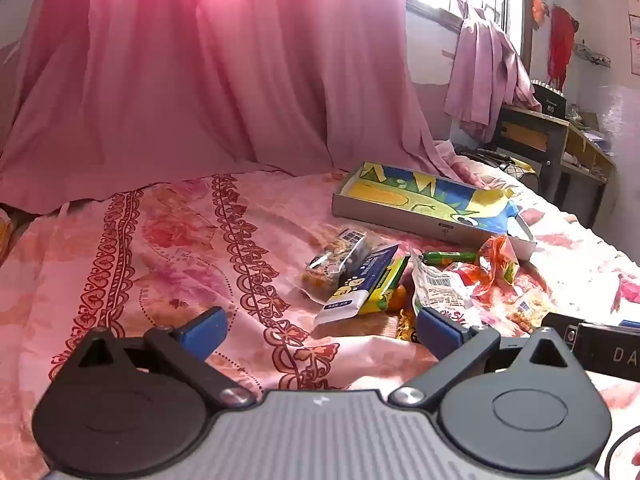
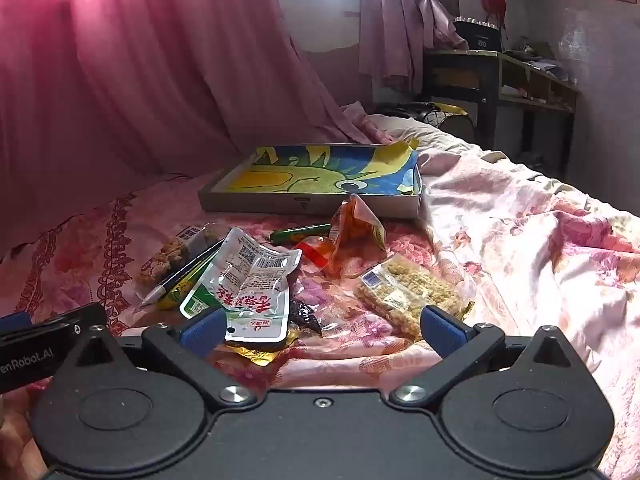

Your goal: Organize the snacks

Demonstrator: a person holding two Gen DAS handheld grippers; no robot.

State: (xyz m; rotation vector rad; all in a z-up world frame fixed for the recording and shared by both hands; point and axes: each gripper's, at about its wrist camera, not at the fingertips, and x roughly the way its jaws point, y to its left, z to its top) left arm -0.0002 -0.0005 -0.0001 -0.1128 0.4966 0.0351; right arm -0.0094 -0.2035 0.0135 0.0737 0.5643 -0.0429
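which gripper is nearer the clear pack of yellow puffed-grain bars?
Right. The puffed-grain bar pack lies just ahead of the right gripper, by its right-hand finger. The left gripper sits further left, with the snack pile between it and the pack.

One shallow box (image 2: 312,202) on the bedspread. Before it, a loose pile of snacks:
- one green stick (image 2: 300,233)
- one orange packet (image 2: 356,228)
- one white pouch (image 2: 252,292)
- two clear packs of puffed bars, one left of the pile (image 2: 172,256), one right (image 2: 408,292)
- one dark blue carton (image 1: 360,284)
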